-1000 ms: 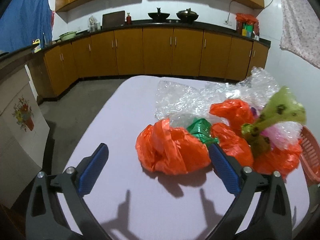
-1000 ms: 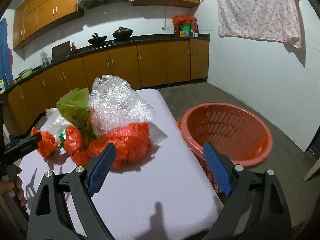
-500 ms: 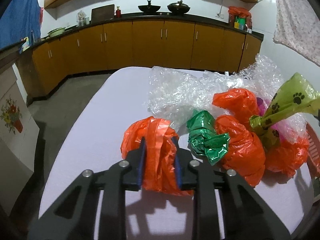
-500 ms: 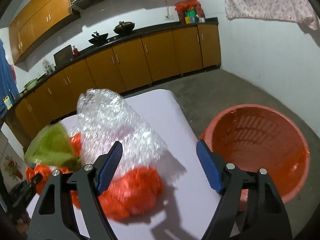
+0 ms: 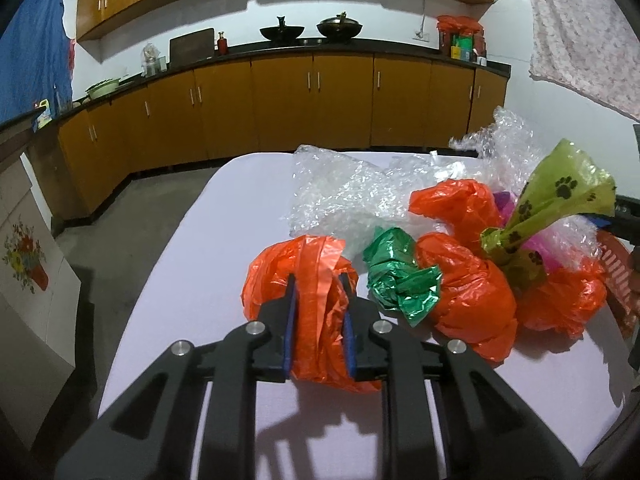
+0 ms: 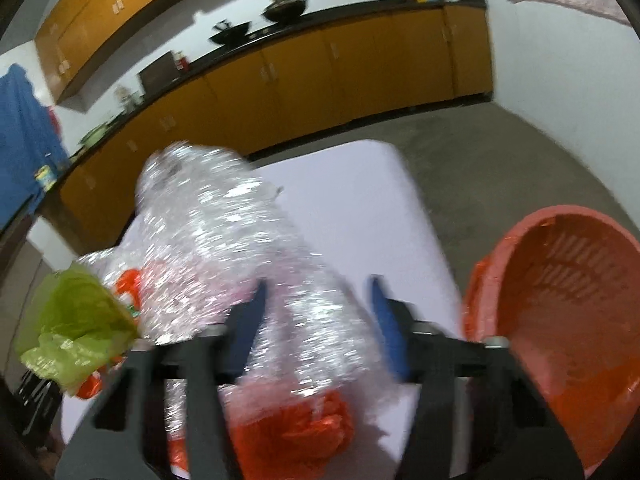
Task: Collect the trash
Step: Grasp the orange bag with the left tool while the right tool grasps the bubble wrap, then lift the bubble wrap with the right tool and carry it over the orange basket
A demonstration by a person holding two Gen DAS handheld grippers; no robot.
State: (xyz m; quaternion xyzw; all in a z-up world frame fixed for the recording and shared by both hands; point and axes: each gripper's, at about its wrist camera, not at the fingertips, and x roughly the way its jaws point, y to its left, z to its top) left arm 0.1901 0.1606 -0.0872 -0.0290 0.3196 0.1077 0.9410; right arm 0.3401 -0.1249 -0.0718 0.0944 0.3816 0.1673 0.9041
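Note:
On the lilac table (image 5: 224,220) lies a pile of trash. My left gripper (image 5: 317,280) is shut on the near orange plastic bag (image 5: 272,276), its jaws still closing and both blue pads pressing into the bag. Beside it lie a green foil wrapper (image 5: 396,272), more orange bags (image 5: 464,288), a lime paw-print bag (image 5: 560,192) and clear bubble wrap (image 5: 352,192). My right gripper (image 6: 318,284) is closing on the blurred bubble wrap (image 6: 208,220), which fills the space between its pads. The lime bag (image 6: 72,320) is to its left.
An orange plastic basket (image 6: 520,224) stands on the floor just past the table's right edge, its mouth tilted toward me. Brown kitchen cabinets (image 5: 312,108) run along the far wall. A white panel with a flower print (image 5: 28,264) stands left of the table.
My left jaws went from wide open to shut on the near orange bag. My right gripper swung left from beside the basket onto the pile, and its jaws narrowed around the bubble wrap.

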